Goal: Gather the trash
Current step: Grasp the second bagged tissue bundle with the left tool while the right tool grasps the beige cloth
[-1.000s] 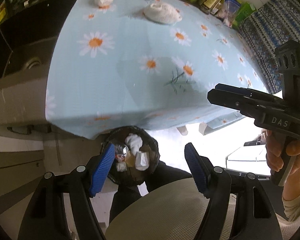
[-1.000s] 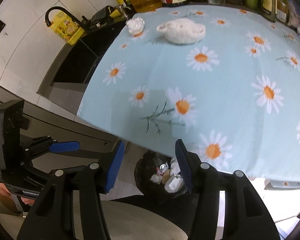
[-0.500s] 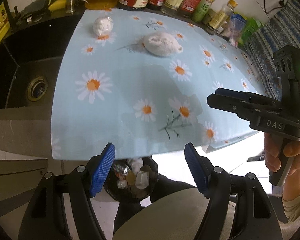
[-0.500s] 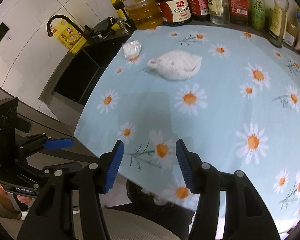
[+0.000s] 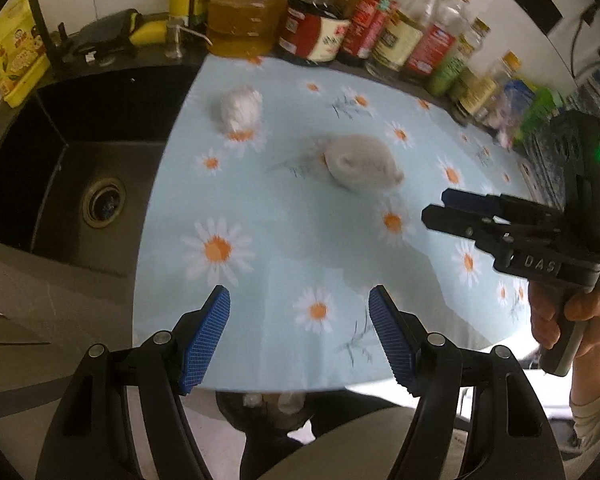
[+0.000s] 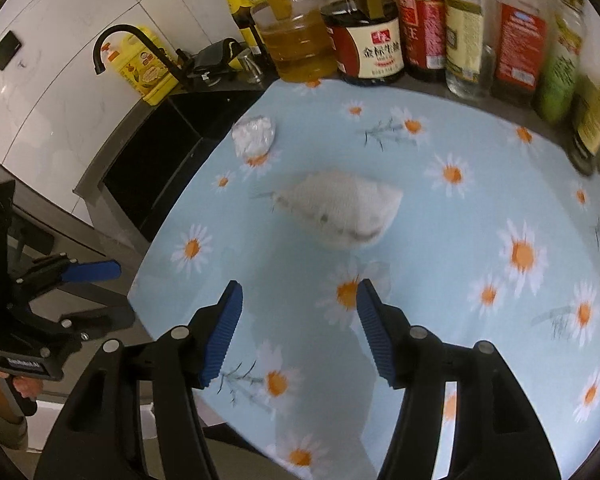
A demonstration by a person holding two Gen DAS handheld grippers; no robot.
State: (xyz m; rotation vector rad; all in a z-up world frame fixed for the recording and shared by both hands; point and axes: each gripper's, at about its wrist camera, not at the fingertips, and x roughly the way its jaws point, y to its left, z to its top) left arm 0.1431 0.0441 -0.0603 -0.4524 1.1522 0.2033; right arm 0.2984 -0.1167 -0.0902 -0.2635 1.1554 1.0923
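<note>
tablecloth (image 6: pixel 480 184): smooth, glossy | wads (image 6: pixel 340 208): crumpled white paper | sink (image 5: pixel 80 168): matt black | claw pads (image 6: pixel 224 332): ribbed blue

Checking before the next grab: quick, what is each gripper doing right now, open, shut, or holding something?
Left gripper: open, holding nothing.
Right gripper: open, its jaws have just been opening, nothing between them.

Open daisy cloth (image 6: pixel 440 216) across near and middle counter, broken only by large crumpled wad (image 6: pixel 340 212) at centre and small wad (image 6: pixel 254 134) far left. Walled off at far edge by bottle row (image 6: pixel 460 28); dropping left into black sink (image 5: pixel 72 184)
</note>
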